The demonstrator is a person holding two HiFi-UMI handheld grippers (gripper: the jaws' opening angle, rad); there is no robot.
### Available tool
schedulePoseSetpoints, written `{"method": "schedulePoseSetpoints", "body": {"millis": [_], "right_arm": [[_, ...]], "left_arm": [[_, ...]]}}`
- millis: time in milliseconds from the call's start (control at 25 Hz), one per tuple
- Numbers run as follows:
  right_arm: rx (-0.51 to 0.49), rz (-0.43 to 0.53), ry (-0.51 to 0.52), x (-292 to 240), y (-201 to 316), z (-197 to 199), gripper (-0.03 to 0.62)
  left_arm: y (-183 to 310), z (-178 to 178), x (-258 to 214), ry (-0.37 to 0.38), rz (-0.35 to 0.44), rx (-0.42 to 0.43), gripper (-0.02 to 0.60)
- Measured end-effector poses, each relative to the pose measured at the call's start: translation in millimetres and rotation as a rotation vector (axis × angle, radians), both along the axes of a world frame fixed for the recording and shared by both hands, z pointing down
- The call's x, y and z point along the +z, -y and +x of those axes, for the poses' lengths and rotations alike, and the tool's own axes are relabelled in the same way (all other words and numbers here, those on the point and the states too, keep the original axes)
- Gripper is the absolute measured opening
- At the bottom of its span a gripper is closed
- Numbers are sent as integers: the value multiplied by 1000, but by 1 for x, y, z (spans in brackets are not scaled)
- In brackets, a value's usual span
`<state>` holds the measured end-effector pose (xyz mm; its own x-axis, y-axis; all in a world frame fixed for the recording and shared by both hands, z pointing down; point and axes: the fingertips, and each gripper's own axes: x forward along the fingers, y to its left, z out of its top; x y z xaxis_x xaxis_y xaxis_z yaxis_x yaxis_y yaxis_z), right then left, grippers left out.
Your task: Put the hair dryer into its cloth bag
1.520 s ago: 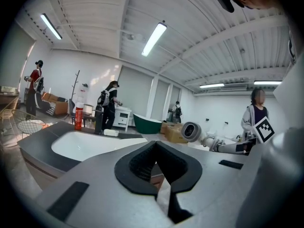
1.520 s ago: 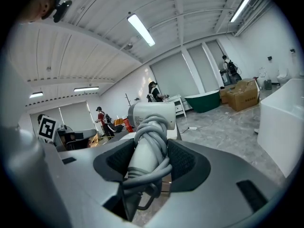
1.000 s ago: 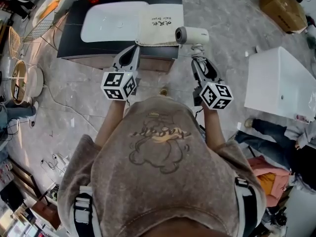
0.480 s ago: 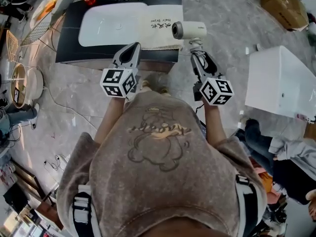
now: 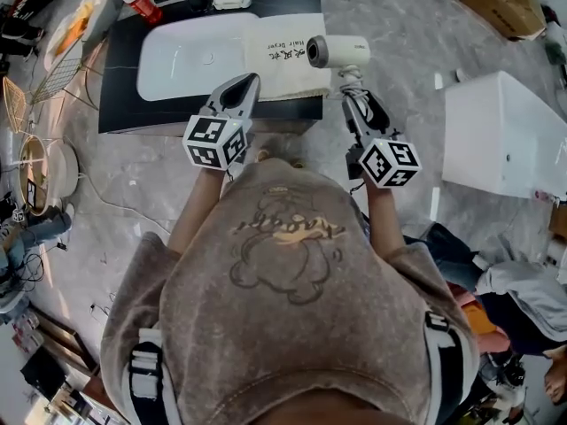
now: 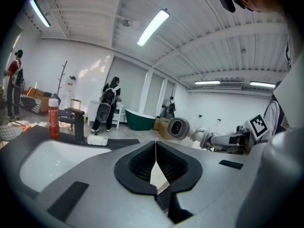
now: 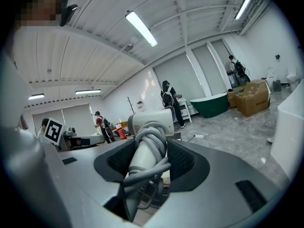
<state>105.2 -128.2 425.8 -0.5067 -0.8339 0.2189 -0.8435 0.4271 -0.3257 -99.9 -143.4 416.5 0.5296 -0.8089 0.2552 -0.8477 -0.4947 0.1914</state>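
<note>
Cloth bag (image 5: 279, 60) flat on surface (image 5: 124, 96); carry step, dryer (image 5: 341, 51) handle pinched in right fingers (image 7: 184, 163), left fingers (image 6: 137, 164) pressed together, empty; next, left must open bag mouth.

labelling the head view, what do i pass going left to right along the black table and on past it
red bottle → white basin → cloth bag → hair dryer → white box
</note>
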Motion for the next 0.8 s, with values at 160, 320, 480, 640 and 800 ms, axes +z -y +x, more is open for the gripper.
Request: {"method": "schedulePoseSetpoints", "body": {"millis": [160, 320, 480, 640, 800], "right_arm": [[4, 8, 0, 0, 8, -2, 212], [14, 11, -4, -3, 13, 0, 212], [28, 13, -1, -4, 17, -1, 212], [35, 11, -6, -5, 18, -1, 212], [50, 12, -11, -4, 19, 0, 212]], "left_arm": [[10, 10, 12, 17, -24, 77, 20], [20, 21, 25, 45, -53, 142, 103], [28, 31, 46, 94, -86, 231, 179], [34, 48, 82, 195, -123, 352, 273], [37, 65, 118, 298, -153, 462, 290]]}}
